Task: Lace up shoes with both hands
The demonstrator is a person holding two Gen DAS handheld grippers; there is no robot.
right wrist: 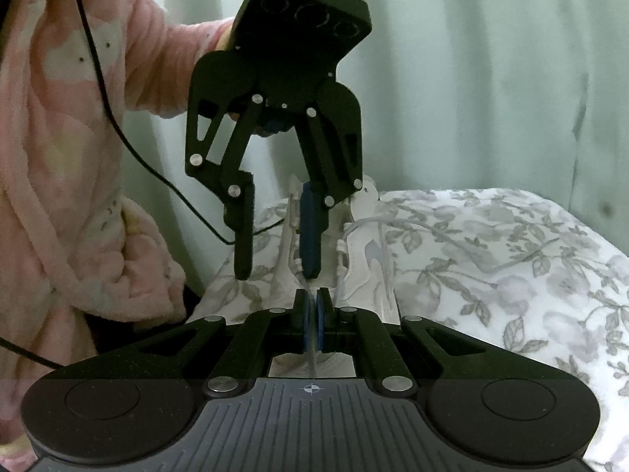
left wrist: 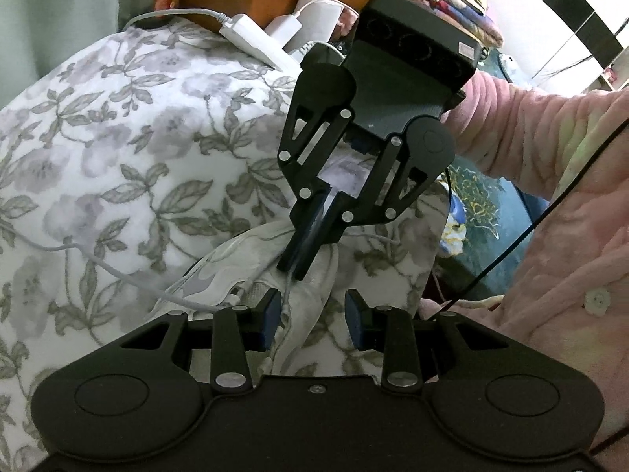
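A pale grey and white shoe [left wrist: 236,275] lies on a flowered bedcover [left wrist: 118,137]. My right gripper [left wrist: 293,269] comes down onto it from above, shut on a thin white lace [left wrist: 289,295]. In the right wrist view the lace [right wrist: 312,346] runs between the blue pads of the right gripper [right wrist: 313,310]. My left gripper [left wrist: 313,314] stands open over the shoe, its pads apart and pressing on nothing. From the right wrist view, the left gripper [right wrist: 275,267] points steeply down, its fingers straddling the shoe's [right wrist: 365,259] upright tongue.
A white power strip [left wrist: 251,39] with chargers lies at the bedcover's far edge, and a white cable [left wrist: 98,263] trails across it. A person's pink fleece sleeve [left wrist: 530,126] and a black cable [left wrist: 511,244] are at the right. A pale curtain [right wrist: 471,78] hangs behind.
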